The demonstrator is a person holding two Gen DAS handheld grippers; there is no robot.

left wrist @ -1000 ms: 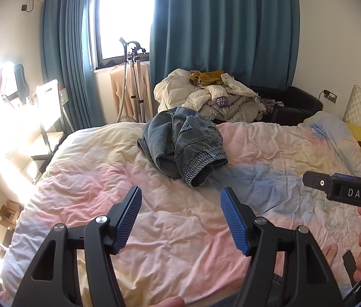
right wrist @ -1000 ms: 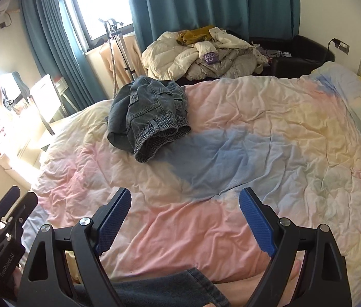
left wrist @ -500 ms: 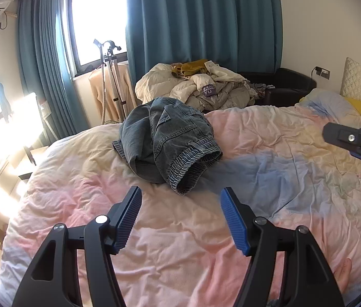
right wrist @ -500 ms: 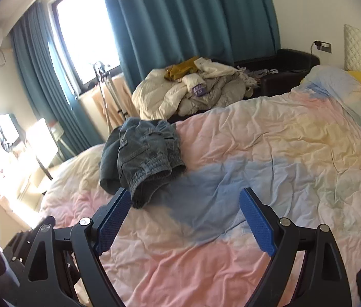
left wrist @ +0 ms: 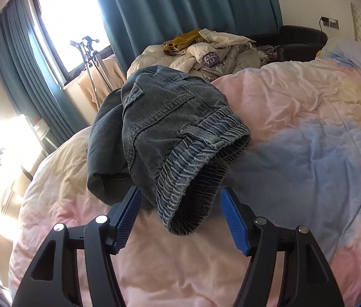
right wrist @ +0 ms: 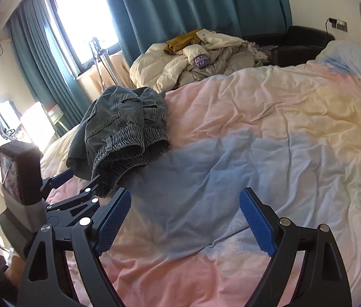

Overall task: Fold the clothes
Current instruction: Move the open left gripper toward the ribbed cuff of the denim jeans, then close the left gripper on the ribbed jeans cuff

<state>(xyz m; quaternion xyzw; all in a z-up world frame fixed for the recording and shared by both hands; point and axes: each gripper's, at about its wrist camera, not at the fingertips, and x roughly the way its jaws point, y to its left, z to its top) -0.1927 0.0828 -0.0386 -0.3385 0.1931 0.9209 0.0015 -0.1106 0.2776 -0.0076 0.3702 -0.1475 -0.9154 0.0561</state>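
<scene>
We take the crumpled denim garment [left wrist: 165, 133] as our landmark. It lies bunched in a heap on the pastel duvet [left wrist: 308, 153], close to the duvet's window-side edge, with its elastic waistband [left wrist: 195, 168] curled open toward us and a darker fold spilling off on the window side.

Our left gripper [left wrist: 179, 217] hangs just in front of that waistband. Its jaws are spread wide, one blue pad [left wrist: 129, 215] beside the dark fold and the other [left wrist: 231, 220] just past the waistband's rim; the hem sits between them in this view, but we cannot tell that either pad touches cloth. Nothing is gripped.

Our right gripper [right wrist: 185, 220] is set to the pillow side of the garment, over the blue patch of the duvet [right wrist: 231, 166]. Its fingers [right wrist: 257, 220] are released and splayed, with only bedding between them. From the right wrist view we see the left gripper [right wrist: 78, 179] reaching in at the garment's near hem.

Room to move: on the pillow side of the garment the duvet runs wide and bare, only wrinkled. On the window side the bed drops off soon after the garment, toward the teal curtains [left wrist: 39, 89] and a stand [left wrist: 91, 61]. Behind the garment, past the bed's far edge, sits a pile of pale laundry [right wrist: 195, 61] and a dark sofa [right wrist: 300, 43].
</scene>
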